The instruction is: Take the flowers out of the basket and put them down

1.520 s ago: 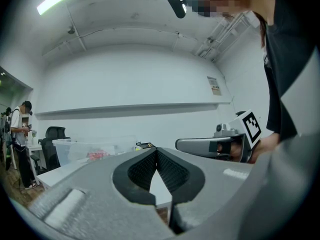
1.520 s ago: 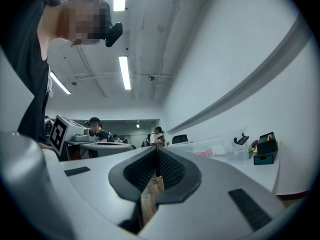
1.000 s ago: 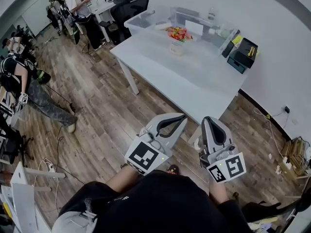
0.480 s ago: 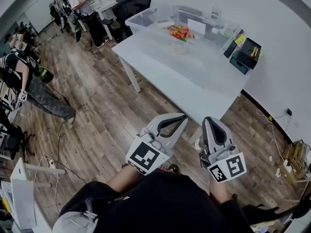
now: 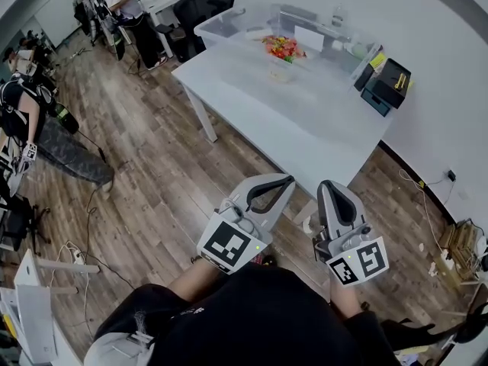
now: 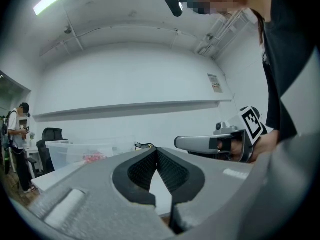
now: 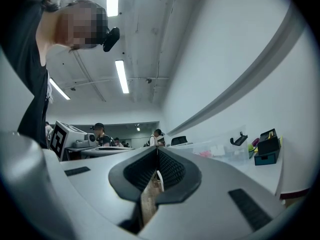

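- The left gripper (image 5: 284, 183) is held close to the person's body above the wooden floor (image 5: 152, 174). Its jaws are pressed together with nothing between them.
- The right gripper (image 5: 330, 187) is just beside it on the right, its jaws likewise closed and empty.
- The flowers (image 5: 282, 49) stand in their small basket (image 5: 279, 72) on the far part of the white table (image 5: 305, 128), well apart from both grippers.
- A clear plastic bin (image 5: 229, 27) lies along the table's far edge, behind the basket.
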Demonstrator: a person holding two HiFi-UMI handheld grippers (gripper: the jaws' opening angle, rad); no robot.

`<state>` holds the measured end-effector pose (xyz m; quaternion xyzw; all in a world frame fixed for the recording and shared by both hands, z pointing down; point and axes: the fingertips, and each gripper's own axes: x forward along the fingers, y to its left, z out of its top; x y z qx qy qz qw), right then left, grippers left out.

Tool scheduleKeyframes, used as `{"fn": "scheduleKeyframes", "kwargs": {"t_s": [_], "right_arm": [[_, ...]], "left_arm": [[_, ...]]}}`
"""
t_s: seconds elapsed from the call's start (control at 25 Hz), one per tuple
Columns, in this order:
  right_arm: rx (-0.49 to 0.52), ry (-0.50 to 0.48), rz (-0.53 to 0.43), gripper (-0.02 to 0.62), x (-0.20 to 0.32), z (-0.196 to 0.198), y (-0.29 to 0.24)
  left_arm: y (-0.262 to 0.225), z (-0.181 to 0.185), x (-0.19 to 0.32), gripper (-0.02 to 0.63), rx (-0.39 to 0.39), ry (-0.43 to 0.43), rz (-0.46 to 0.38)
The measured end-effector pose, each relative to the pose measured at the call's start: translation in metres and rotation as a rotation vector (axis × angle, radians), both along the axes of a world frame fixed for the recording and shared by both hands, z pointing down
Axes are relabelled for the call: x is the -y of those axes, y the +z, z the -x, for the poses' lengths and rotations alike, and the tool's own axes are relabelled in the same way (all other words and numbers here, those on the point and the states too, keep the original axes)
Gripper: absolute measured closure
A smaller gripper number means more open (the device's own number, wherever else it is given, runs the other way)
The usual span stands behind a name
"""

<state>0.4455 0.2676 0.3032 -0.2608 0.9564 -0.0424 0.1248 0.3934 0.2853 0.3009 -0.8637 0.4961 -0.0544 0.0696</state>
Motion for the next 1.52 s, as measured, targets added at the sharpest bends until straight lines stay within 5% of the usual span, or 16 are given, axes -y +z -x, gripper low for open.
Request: {"fn": "scheduleKeyframes", "kwargs": {"t_s": [1.52], "right_arm": [[-0.003,0.073,-0.001,0.583,0.102,0.089,-0.016]], "left_arm": [[-0.016,0.087,0.109,0.615,-0.025,0.103,-0.032]]}}
